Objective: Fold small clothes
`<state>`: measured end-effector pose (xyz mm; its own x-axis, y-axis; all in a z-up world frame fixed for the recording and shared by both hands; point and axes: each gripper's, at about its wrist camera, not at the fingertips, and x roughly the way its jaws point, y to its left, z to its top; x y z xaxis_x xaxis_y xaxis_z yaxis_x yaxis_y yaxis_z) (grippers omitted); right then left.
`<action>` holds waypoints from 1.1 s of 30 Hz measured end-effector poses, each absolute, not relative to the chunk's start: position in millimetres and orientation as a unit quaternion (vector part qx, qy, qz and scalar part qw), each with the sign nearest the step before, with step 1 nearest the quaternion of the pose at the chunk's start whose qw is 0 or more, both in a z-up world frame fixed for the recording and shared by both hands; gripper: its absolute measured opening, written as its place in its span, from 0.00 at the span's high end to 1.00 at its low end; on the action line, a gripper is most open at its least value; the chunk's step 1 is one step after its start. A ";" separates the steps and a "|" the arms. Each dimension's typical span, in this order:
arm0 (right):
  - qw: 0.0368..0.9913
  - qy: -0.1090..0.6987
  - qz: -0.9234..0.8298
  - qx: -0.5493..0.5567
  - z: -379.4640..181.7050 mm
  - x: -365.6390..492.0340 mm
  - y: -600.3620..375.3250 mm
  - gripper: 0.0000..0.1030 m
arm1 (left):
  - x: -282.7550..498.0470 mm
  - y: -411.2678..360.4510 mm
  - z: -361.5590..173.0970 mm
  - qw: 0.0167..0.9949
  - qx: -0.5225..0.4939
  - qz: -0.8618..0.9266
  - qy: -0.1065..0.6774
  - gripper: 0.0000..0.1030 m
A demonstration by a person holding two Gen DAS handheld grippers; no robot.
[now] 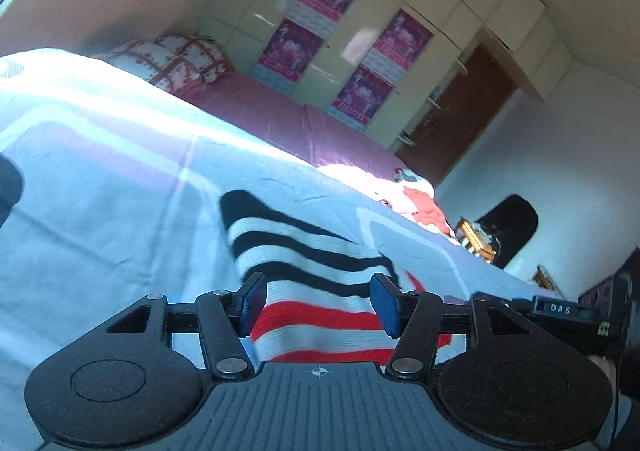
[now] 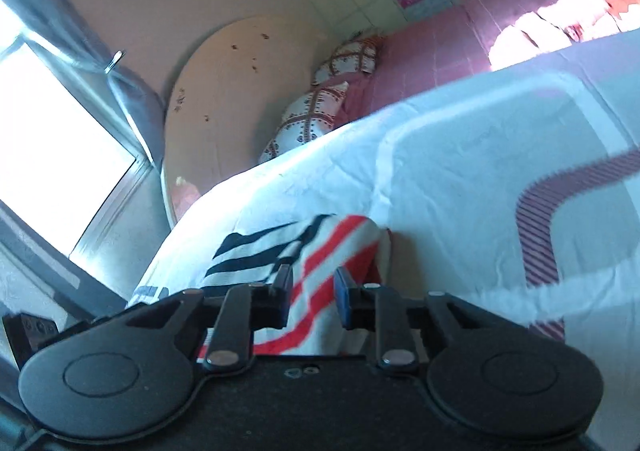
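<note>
The striped garment (image 1: pixel 304 291) lies on the pale bedsheet (image 1: pixel 120 179), near its front edge. My left gripper (image 1: pixel 318 303) stands open, pads astride the garment without pressing it. My right gripper (image 2: pixel 312 293) is narrowly parted over the garment's red stripes; I cannot tell whether it grips.
</note>
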<state>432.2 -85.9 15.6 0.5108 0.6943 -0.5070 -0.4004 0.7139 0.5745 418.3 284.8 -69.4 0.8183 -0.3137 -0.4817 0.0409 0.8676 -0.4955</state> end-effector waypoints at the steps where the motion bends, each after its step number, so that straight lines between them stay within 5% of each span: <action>1: 0.853 0.373 0.328 0.161 21.3 433.4 -71.2 0.77 | 428.2 275.3 -69.2 0.926 -0.216 -0.101 0.292 0.45; 6: 0.861 0.427 0.273 0.030 -8.5 438.8 -19.8 0.84 | 460.2 245.4 -94.0 0.916 -0.159 -0.096 0.354 0.46; 11: 0.875 0.404 0.266 0.036 17.4 406.1 -37.2 0.76 | 418.6 242.7 -65.8 0.932 -0.133 -0.090 0.325 0.45; 25: 0.882 0.392 0.261 -0.032 3.6 338.8 -33.6 0.82 | 332.2 203.8 -66.0 0.944 -0.028 -0.063 0.322 0.42; 28: 0.883 0.399 0.246 -0.004 21.6 328.3 -46.3 0.63 | 301.2 202.7 -43.5 0.947 -0.048 -0.046 0.315 0.35; 30: 0.897 0.367 0.247 0.007 42.8 300.2 -62.7 0.41 | 266.6 201.9 -28.1 0.954 -0.062 -0.025 0.291 0.01; 33: 0.910 0.339 0.238 0.014 67.4 247.3 -88.1 0.31 | 214.8 191.6 -6.0 0.960 -0.070 0.007 0.271 0.00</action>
<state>247.3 -88.1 67.4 0.6560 0.4427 -0.6113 -0.4242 0.8862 0.1865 214.8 191.6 -6.0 0.8533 -0.0248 -0.5208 -0.0505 0.9902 -0.1299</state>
